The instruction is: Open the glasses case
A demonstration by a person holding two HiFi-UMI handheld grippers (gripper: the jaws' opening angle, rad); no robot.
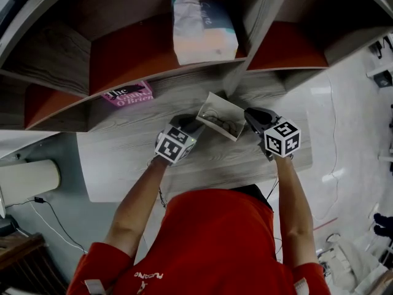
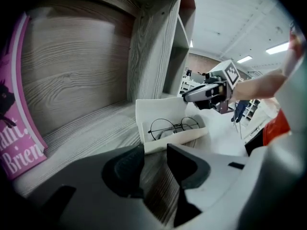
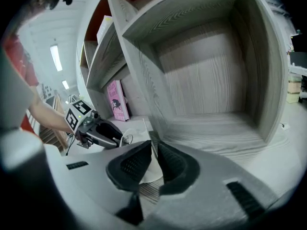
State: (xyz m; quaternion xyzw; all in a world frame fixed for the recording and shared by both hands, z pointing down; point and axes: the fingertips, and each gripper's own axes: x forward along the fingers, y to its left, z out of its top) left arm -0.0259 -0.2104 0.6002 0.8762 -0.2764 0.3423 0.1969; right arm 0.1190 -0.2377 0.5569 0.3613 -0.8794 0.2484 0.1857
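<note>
Head view: the open glasses case (image 1: 220, 117) sits on the wooden shelf (image 1: 123, 146) between 2 grippers. Left gripper view: the left gripper (image 2: 156, 162) gapes empty just near of its raised lid (image 2: 158, 110). Right gripper view: the right gripper (image 3: 154, 159) pinches that lid's edge.

Head view: hangs above the person's shoulders, looking steeply down on the shelf unit (image 1: 123, 146) from well above. Left gripper view: sits low and close, facing across the glasses case (image 2: 165, 123) to the right tongs (image 2: 189, 97). Right gripper view: looks back at the left tongs (image 3: 120, 139). Shared by all three: the pink book (image 1: 128, 94).
</note>
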